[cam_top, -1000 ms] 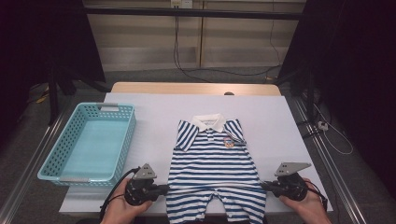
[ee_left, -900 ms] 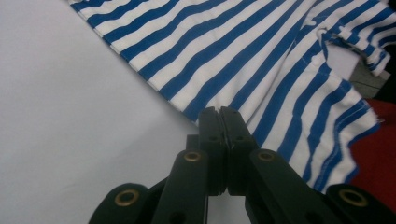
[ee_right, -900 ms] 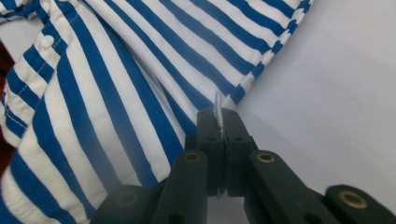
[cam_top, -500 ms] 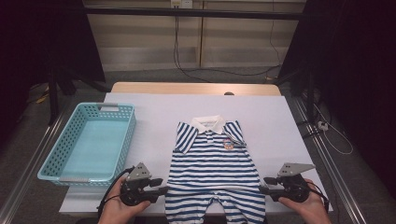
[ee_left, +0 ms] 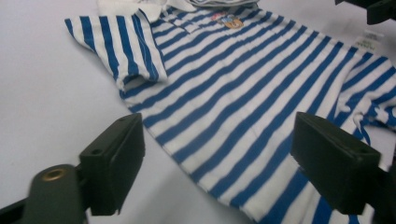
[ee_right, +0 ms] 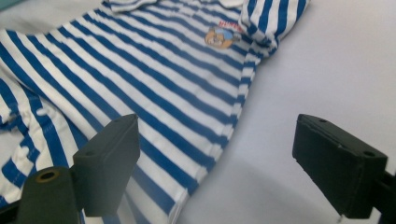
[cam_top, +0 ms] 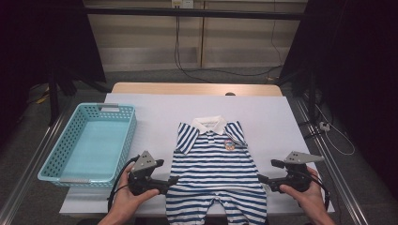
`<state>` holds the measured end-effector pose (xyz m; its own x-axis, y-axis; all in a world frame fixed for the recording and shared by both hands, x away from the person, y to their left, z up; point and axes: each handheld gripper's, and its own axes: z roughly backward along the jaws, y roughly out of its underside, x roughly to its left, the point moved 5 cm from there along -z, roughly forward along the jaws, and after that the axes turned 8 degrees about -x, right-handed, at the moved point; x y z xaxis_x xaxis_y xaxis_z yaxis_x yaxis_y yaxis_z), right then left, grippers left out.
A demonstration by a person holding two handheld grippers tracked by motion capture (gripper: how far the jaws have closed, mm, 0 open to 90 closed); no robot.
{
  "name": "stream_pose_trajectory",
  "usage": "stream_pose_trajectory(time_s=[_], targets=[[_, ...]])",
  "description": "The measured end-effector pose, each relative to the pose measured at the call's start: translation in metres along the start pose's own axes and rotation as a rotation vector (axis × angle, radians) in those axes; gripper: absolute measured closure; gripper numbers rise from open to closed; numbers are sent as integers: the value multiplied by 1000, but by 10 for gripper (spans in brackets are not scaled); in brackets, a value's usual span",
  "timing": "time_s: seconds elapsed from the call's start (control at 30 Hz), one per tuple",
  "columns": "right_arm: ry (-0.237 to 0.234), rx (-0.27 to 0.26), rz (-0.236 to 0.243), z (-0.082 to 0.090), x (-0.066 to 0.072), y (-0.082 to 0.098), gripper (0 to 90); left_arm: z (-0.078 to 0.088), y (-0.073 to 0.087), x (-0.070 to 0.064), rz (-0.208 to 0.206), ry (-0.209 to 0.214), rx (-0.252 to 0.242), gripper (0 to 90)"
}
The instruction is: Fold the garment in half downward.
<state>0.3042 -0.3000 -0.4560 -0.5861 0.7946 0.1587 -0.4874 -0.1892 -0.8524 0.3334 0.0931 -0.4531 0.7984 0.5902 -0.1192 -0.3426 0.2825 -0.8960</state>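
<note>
A blue-and-white striped baby romper (cam_top: 216, 173) lay flat on the white table (cam_top: 277, 122), collar toward the far edge and legs reaching over the near edge, so its long axis ran from near to far. The left gripper (cam_top: 170, 182) sat at the romper's left hem near the near edge, and the right gripper (cam_top: 262, 180) at its right hem, each pointing inward at the garment's waist.

Both sets of jaws had just been opening and stood wide. In the left gripper view the left gripper (ee_left: 217, 158) had striped cloth lying below the gap between its jaws, but neither pad pressed on it. In the right gripper view the right gripper (ee_right: 215, 158) straddled the romper's side edge the same way, with nothing gripped.

The 2 grippers were about equally near, 1 per side, so the garment lay directly between them. A turquoise plastic basket (cam_top: 122, 136) stood at the table's left edge, closer to the left gripper, well apart from the romper.
</note>
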Motion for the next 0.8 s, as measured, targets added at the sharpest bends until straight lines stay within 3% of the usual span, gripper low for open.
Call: stream_pose_trajectory(time_s=[0.1, 0.2, 0.27, 0.43, 0.6, 0.7, 0.8], targets=[[10, -26, 6, -2, -2, -6, 91, -5, -7, 1, -6, -5, -47, 121], [17, -54, -9, -7, -4, -12, 44, -10, -12, 4, -5, -11, -63, 116], [11, -69, -21, -12, -6, -16, 47, -13, -15, 8, -32, -14, -59, 120], [41, -84, -12, -21, -13, -28, 56, -16, -24, 18, 16, -34, -115, 109], [29, -93, -4, -31, -16, -37, 31, -18, -33, 29, 44, -62, -153, 88], [24, -98, -9, -35, -18, -43, 32, -25, -39, 32, 11, -57, -161, 88], [27, -97, 10, -39, -22, -49, 32, -31, -42, 34, 14, -63, -147, 84]])
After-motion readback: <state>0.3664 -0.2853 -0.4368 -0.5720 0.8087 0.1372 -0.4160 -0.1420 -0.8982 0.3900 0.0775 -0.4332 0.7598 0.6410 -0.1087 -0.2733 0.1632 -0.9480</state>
